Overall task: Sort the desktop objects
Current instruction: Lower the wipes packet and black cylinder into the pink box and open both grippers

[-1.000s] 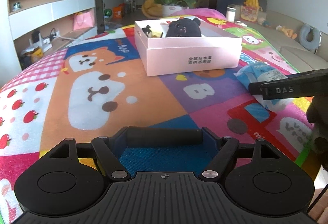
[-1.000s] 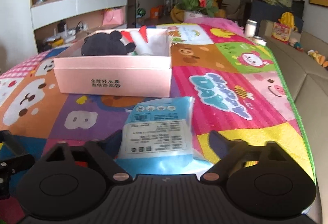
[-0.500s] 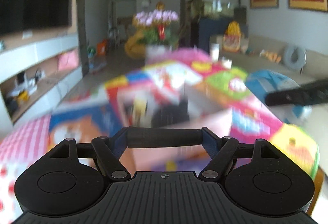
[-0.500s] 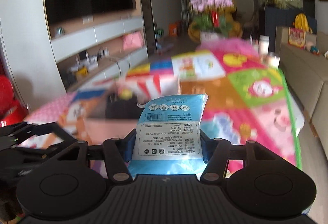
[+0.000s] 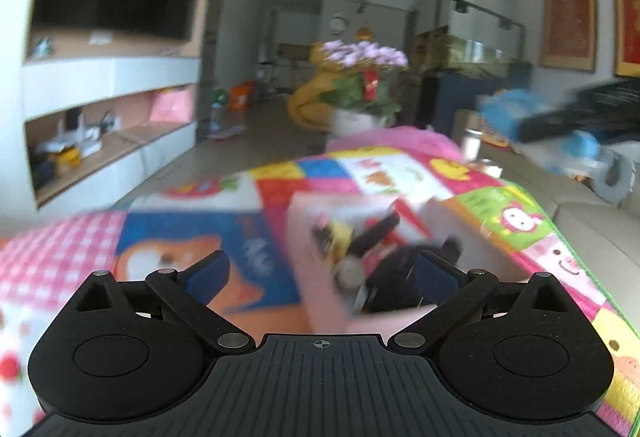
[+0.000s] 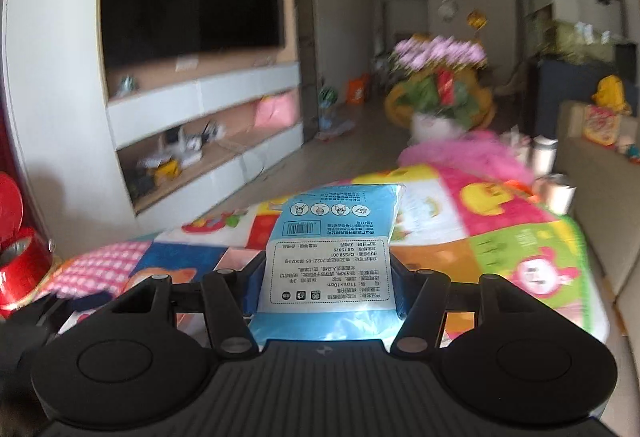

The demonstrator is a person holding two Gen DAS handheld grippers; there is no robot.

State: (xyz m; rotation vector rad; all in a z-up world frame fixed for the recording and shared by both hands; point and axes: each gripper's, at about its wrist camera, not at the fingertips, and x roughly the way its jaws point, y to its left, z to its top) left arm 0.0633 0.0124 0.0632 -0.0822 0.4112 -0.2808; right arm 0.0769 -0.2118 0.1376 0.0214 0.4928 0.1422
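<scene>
The table (image 5: 400,173) wears a bright patchwork cartoon cover. On it sits the pink box (image 5: 320,293), blurred, dark toys inside. The left tongs (image 5: 320,269) are opening wide over it — nothing between them. The right tongs (image 6: 326,277) grip the blue wipes packet (image 6: 332,245), raised above the table — label upside down.

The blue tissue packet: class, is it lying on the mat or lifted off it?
Lifted. The right gripper clamps the blue tissue packet by its sides, holding it clear above the mat.
</scene>
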